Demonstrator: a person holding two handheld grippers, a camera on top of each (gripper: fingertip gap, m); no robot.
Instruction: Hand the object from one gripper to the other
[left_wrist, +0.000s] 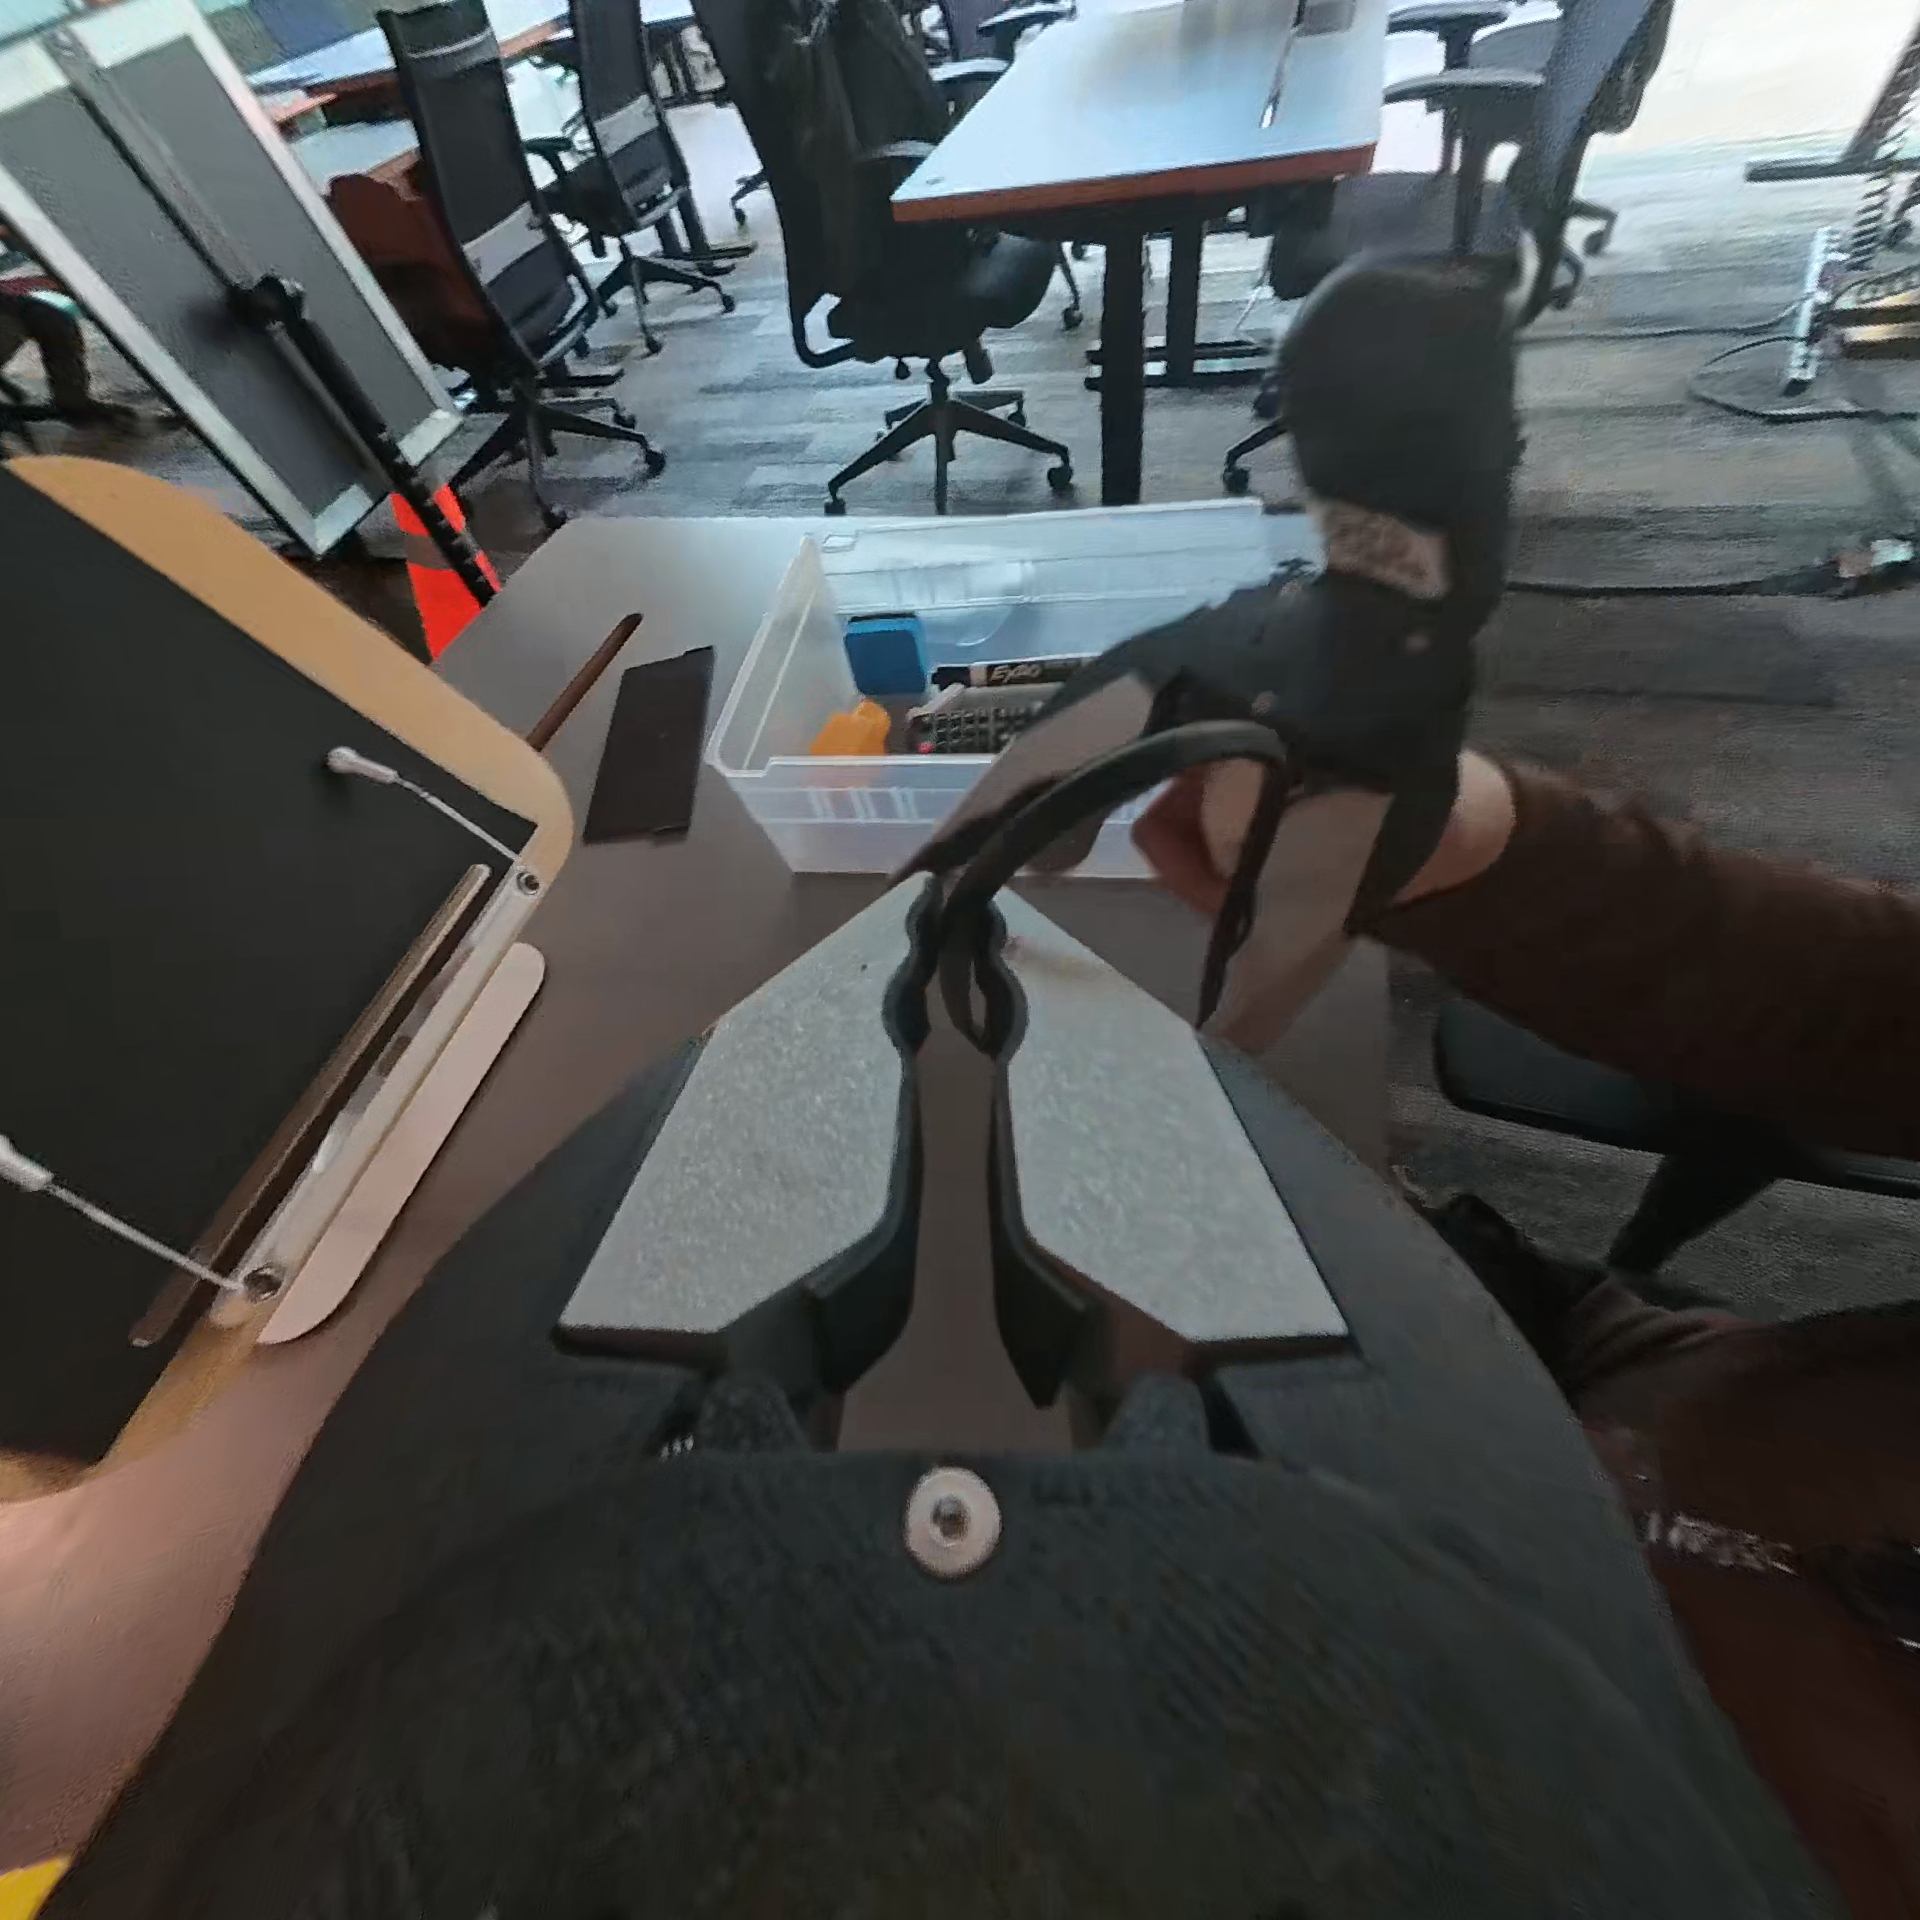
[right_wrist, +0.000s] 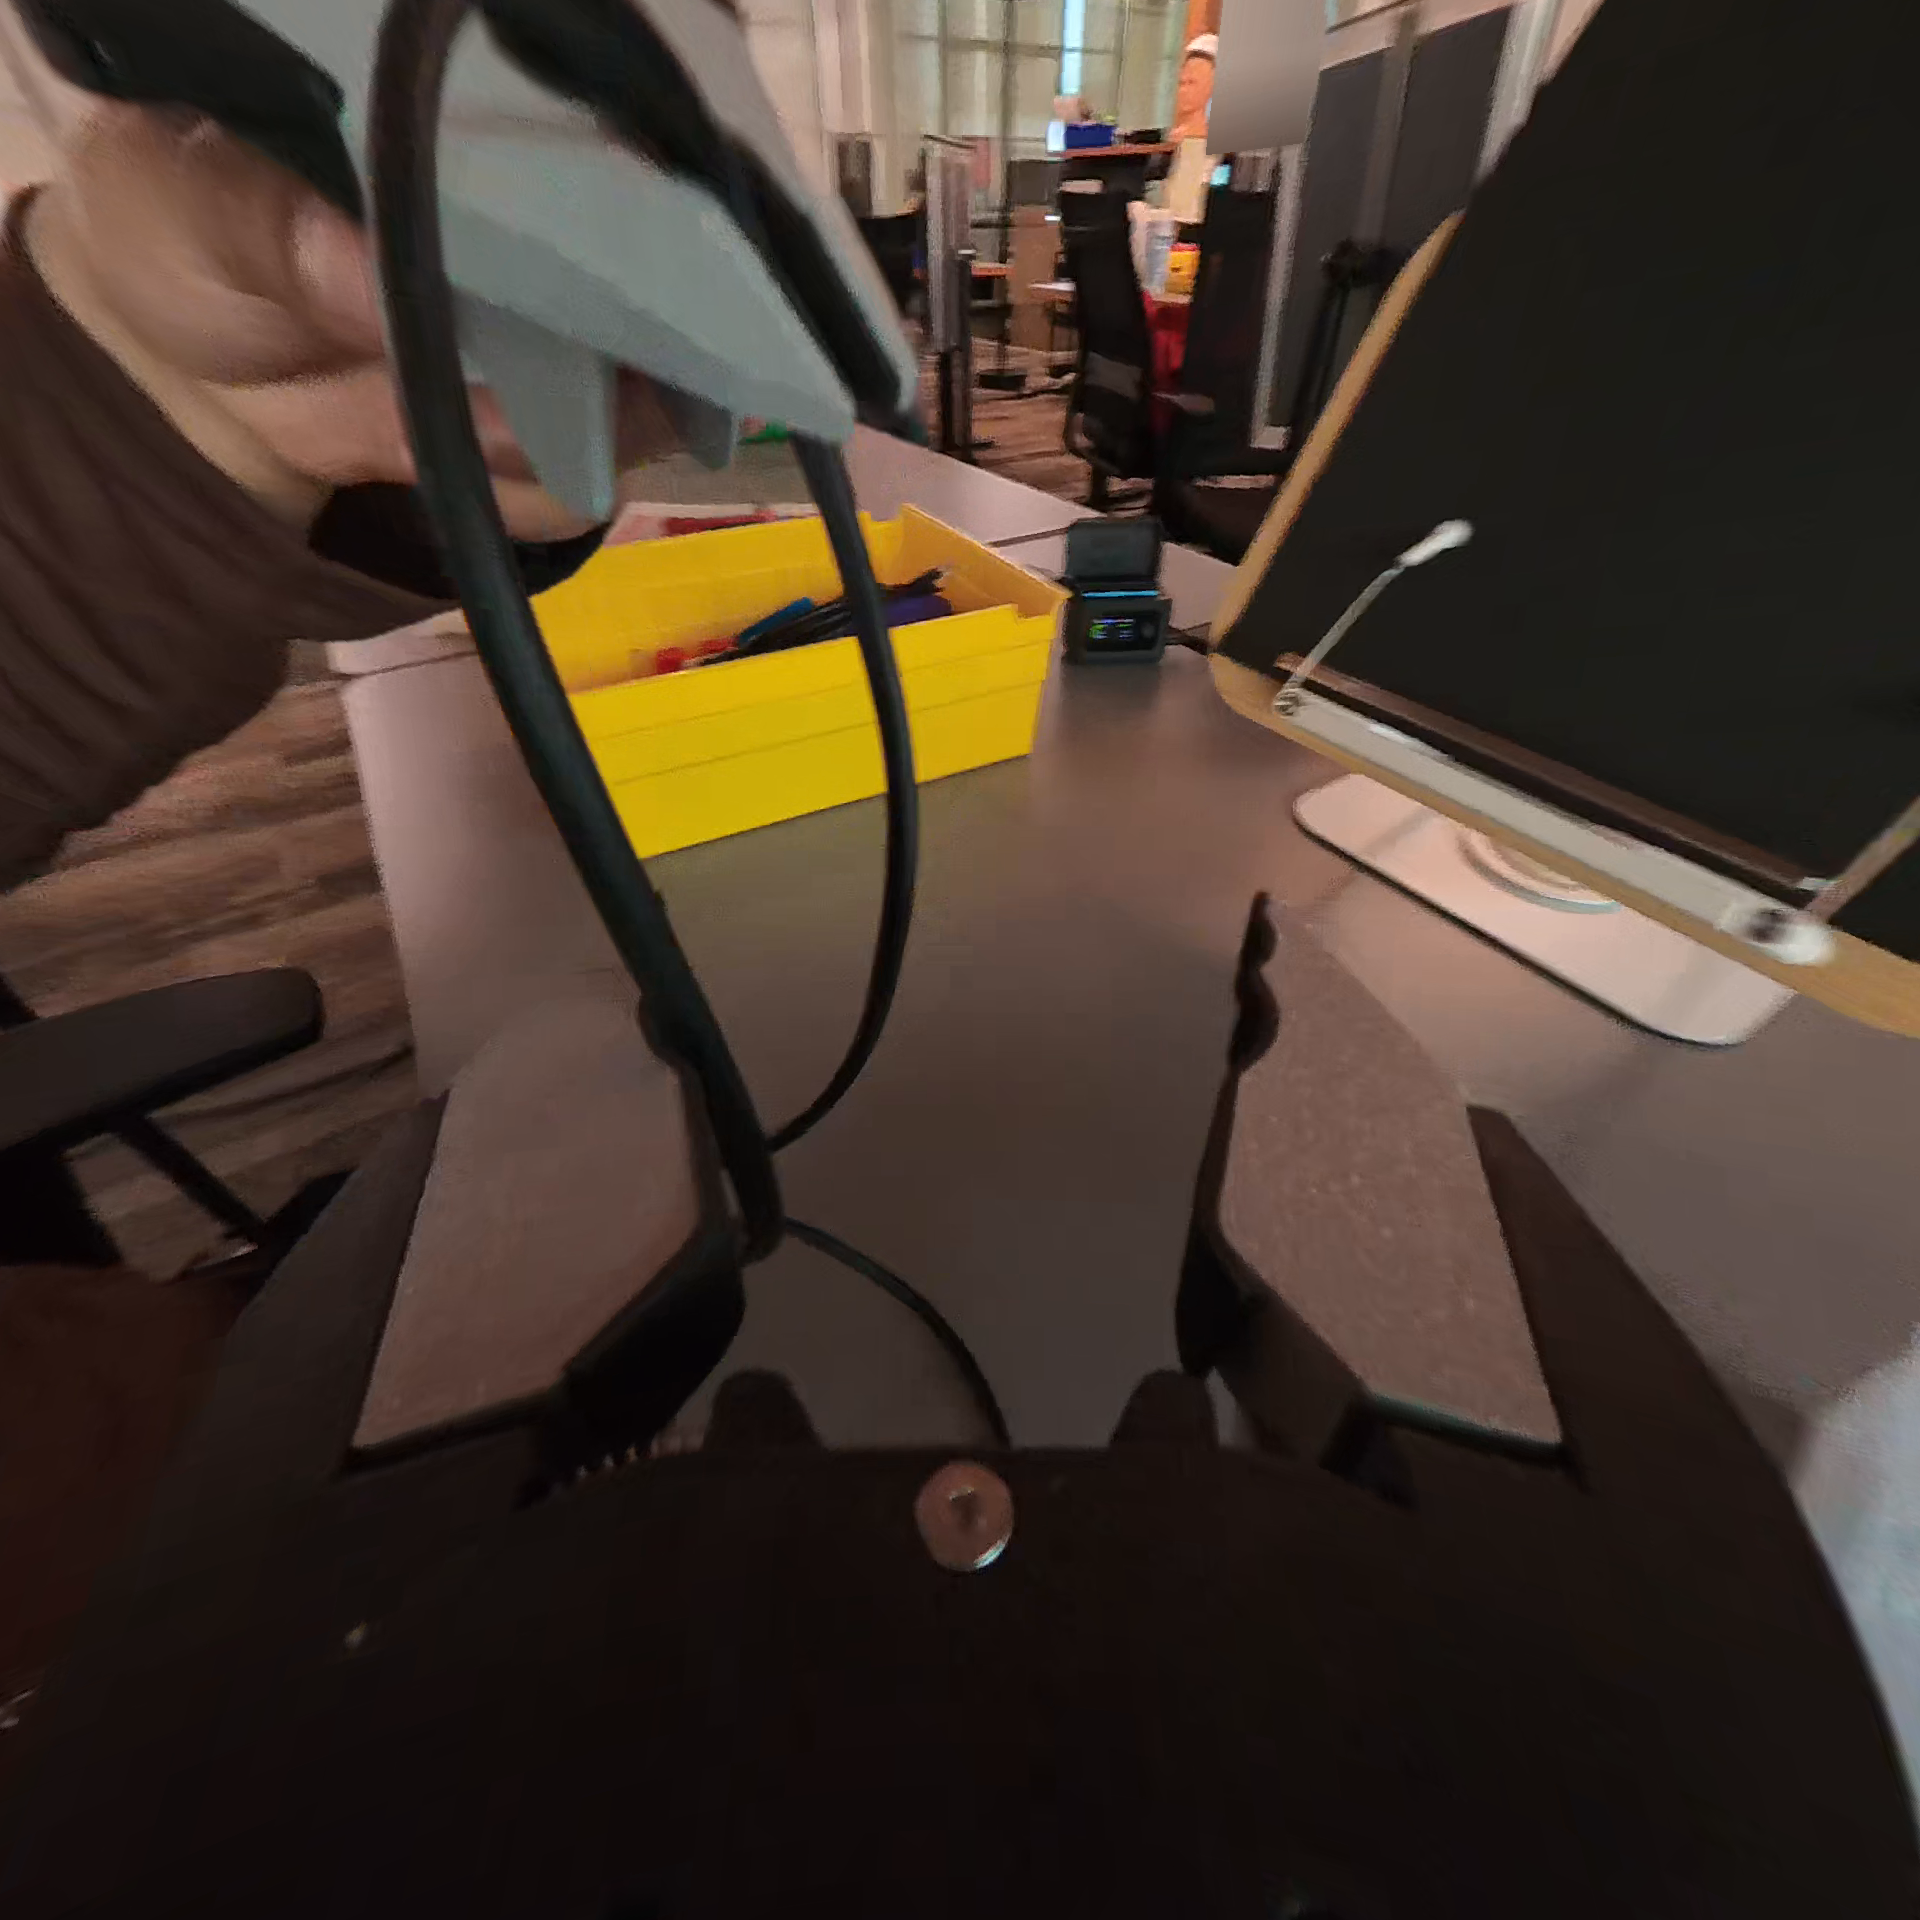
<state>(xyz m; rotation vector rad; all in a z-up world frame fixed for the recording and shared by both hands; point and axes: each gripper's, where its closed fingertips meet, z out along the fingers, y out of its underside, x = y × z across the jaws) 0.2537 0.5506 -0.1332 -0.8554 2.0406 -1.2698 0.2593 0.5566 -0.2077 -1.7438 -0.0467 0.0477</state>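
The cable (left_wrist: 1091, 790) is a thin black cord, round and rubbery, bent into a loop. In the left wrist view its doubled end is pinched in the scalloped notches at the tips of the left gripper (left_wrist: 958, 987), whose fingers are closed tight on it. From there it arches up and off to the right, toward the right gripper (left_wrist: 1039, 790), which shows blurred just beyond.

In the right wrist view the right gripper (right_wrist: 966, 1039) has its fingers spread wide and grips nothing. The cable (right_wrist: 520, 675) hangs down between them, one strand lying against the inner edge of the left-side finger (right_wrist: 582, 1195).

To do the handover well, I judge the right gripper should centre a strand between its pads and close firmly before the left lets go. The cord is slack and smooth, so it may slide or swing aside.

The fingers are black plastic faced with grey, gritty pads. The bench (right_wrist: 1039, 883) is dark, matte and flat. On it stand a yellow plastic bin (right_wrist: 810, 727) and a clear plastic bin (left_wrist: 790, 707), well apart from the cable.
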